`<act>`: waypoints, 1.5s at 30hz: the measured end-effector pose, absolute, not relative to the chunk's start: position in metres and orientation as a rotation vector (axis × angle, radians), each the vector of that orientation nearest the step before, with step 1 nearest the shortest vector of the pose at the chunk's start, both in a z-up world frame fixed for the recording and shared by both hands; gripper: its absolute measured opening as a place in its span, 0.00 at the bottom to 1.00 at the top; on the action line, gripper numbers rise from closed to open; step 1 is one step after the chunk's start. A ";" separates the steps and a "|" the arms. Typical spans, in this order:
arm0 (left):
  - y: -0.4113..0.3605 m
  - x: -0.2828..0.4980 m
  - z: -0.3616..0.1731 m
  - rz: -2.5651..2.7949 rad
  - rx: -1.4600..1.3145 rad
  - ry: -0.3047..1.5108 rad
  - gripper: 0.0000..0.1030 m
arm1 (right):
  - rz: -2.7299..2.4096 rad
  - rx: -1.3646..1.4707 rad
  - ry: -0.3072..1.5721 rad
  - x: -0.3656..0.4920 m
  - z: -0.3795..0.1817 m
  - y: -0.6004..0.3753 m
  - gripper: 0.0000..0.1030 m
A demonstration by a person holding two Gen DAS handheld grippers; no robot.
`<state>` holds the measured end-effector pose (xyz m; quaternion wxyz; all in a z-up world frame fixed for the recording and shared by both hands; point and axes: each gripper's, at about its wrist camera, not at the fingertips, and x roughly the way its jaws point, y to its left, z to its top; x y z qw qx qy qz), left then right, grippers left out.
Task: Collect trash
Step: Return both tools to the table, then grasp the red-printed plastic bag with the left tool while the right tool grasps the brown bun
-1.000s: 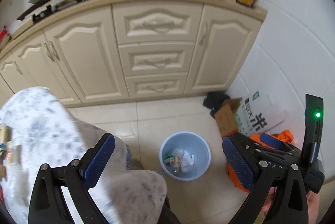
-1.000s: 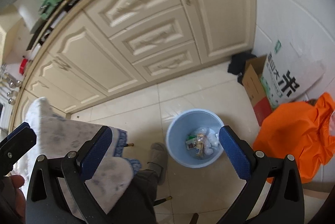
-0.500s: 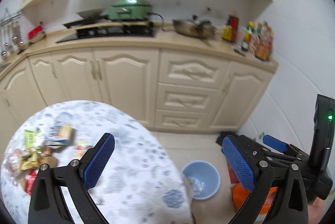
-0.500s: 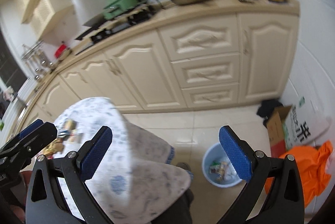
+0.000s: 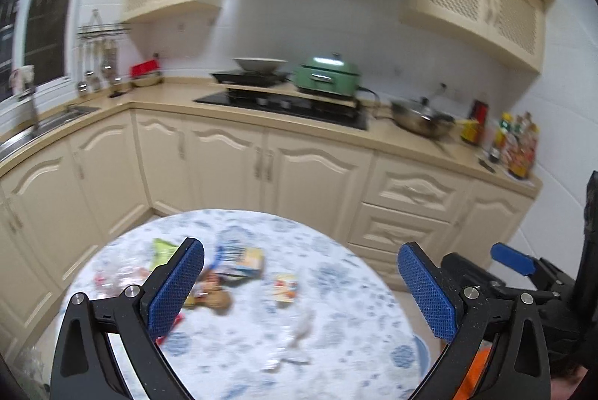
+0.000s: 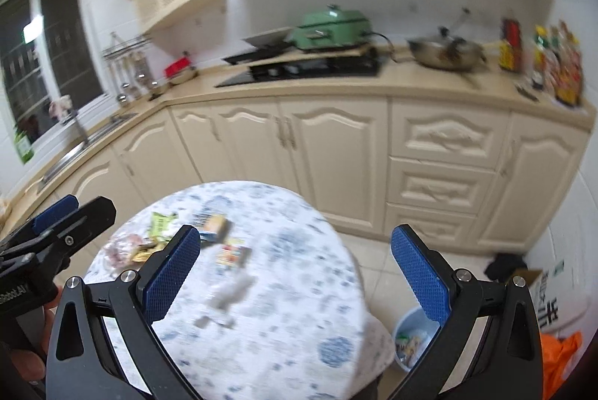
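A second ago I was looking straight down into the round pale-blue plastic bin (image 6: 413,336) on the tiled floor; now both cameras have swung up and the round counter under its white cloth with blue floral print (image 5: 336,325) fills the lower half of each view. I read that as one drop finished and the next pick about to begin.

My left gripper (image 5: 301,282) hangs above the cloth with its jaws spread wide and nothing between them. My right gripper (image 6: 295,269) is the same, jaws wide apart and empty, a little nearer the counter's right edge.

The remaining trash sits on the far left part of the cloth: a crumpled green wrapper (image 5: 162,250), a small blue-and-yellow carton (image 5: 241,258) just beside it, a small flat packet with a red and yellow print (image 5: 286,289) lying apart toward the centre, and a blurred heap of brownish and red wrappers (image 5: 209,297) near the left jaw (too smeared by motion to sort out). The bin is on the floor beside the counter's right side, already holding some scraps.

The lone flat packet looks like the easiest next target.
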<state>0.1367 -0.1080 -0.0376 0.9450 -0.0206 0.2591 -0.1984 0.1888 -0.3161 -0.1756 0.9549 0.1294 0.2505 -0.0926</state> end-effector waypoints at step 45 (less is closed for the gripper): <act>0.026 0.263 -0.147 -0.041 -0.070 0.808 0.99 | 0.150 0.046 0.868 0.378 -0.308 -0.155 0.77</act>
